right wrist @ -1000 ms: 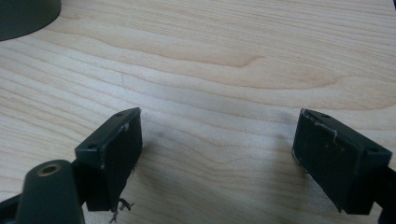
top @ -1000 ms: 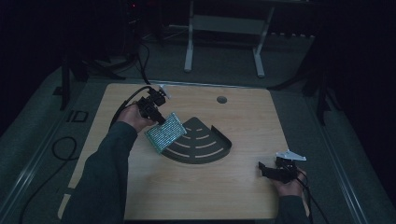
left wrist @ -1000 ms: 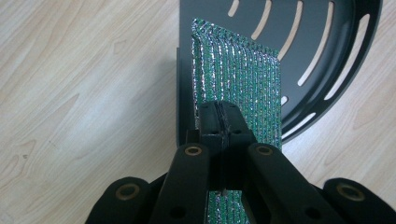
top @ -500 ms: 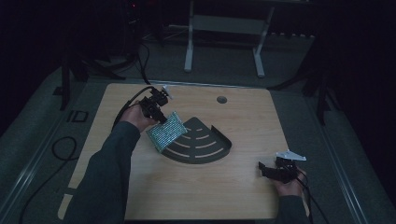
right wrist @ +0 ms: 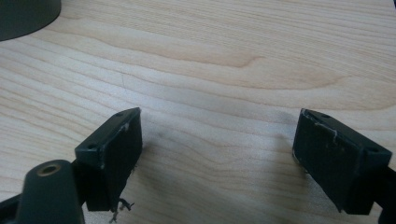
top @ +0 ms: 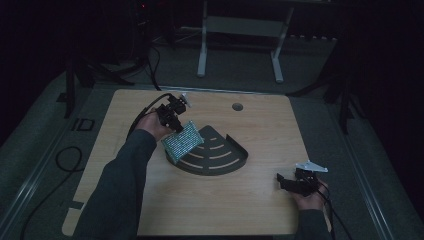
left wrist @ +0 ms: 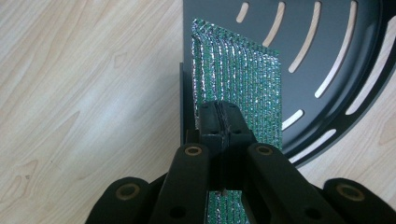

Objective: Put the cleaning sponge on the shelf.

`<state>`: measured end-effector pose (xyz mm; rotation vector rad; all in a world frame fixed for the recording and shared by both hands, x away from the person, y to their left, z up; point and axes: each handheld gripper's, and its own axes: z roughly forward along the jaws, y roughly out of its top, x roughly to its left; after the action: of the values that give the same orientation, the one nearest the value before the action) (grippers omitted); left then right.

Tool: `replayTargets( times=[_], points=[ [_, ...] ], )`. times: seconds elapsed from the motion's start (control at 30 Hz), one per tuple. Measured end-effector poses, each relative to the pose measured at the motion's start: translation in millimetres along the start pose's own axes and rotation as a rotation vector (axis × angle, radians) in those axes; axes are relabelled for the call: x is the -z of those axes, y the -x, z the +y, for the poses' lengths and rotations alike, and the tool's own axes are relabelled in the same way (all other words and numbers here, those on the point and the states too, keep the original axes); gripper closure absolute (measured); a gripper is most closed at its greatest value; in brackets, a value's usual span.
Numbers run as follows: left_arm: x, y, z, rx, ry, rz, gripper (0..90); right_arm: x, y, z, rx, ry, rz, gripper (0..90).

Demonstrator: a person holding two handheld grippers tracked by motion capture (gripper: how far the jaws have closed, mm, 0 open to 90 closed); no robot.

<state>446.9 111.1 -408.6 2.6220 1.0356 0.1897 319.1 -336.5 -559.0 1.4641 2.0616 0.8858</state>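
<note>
Sequinned pouch [top: 183, 141]: a flat green glittery piece, held tilted over the left straight edge of the dark tray, its lower end low over that edge; from where I stand I can't quite tell whether it touches.
Slotted tray [top: 235, 161]: dark fan-shaped rack with curved slots and a raised rim, lying mid-table on the wooden table [top: 250, 210].
Left gripper [left wrist: 219, 112]: jaws pressed together on the upper edge of the pouch, so that it hangs from them; in the high view it sits at the far left of the tray [top: 172, 114].
Right gripper [right wrist: 217, 140]: jaws spread wide with nothing between them, resting low over bare wood at the near right corner [top: 287, 181], well apart from the tray.
Step in hand: by my reading, setting the pouch down onto the tray.
Doing it well: lower the pouch so that its bottom edge lands inside the rim rather than on the wall, then lay it flat across the slots before letting go.
Grip: keep the pinch firm until the pouch is supported; the fabric looks limp and could fold under itself.
Risk: a sequin or corner catching in a slot if it is dragged sideways.
Right hand's part: idle for now; it could steady the tray if it slides.
</note>
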Motion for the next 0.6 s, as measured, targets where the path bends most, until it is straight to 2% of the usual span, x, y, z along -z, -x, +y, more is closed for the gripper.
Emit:
replayTargets(
  times=[0.37, 0.6],
  points=[
    [-8.9, 0.5, 9.0, 0.000, -0.001, 0.017, 90.0, 0.0, 0.1, 0.1, 0.001, 0.000, 0.001, 15.5],
    [-14.7, 1.7, 13.7, 0.001, -0.007, 0.044, 90.0, -0.1, 0.1, 0.1, 0.001, 0.000, 0.001, 15.5]
  ],
)
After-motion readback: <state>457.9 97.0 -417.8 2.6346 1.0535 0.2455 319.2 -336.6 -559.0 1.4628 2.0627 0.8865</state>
